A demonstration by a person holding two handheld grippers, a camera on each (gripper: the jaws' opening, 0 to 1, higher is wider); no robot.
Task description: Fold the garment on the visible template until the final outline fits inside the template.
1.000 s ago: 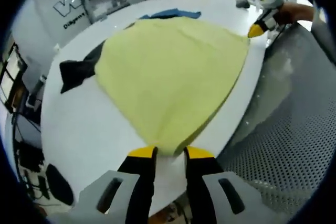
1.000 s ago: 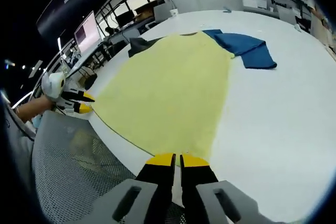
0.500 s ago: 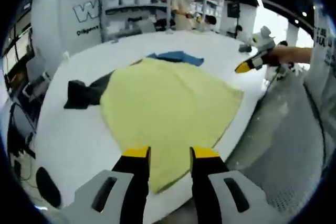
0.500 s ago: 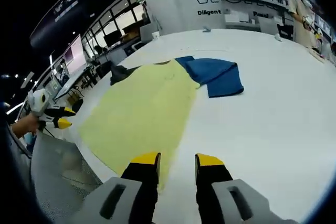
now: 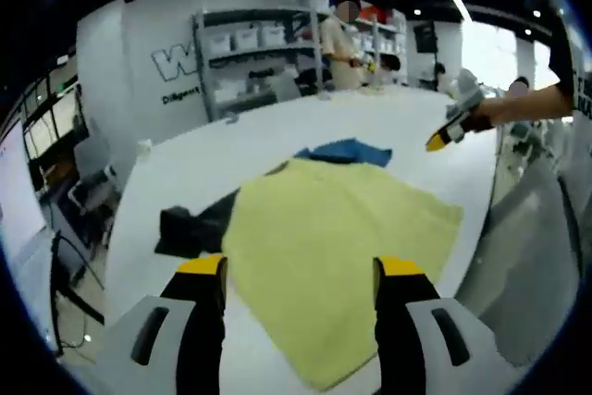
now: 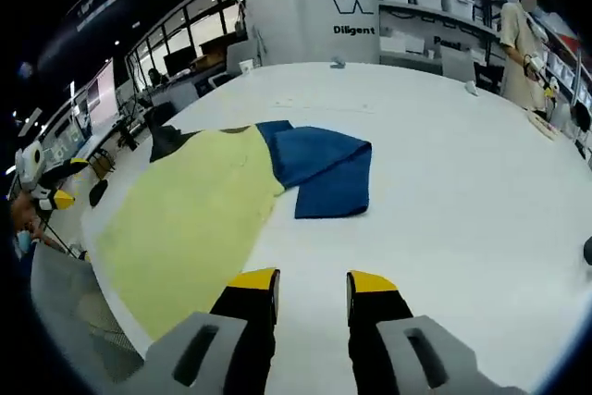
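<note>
Blue cloth [image 6: 326, 169] folded on white table [image 6: 444, 182], black cloth [image 5: 190, 228], shelving w/ bins [image 5: 250, 48], person standing [image 6: 518, 39]

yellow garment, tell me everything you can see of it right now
The yellow garment is a pale yellow, soft-looking cloth spread flat and nearly smooth on the white table, reaching close to the table's near edge. At its far end it lies against a blue garment on one side and a black garment on the other. Both grippers hang open above the table, neither touching it.
</note>
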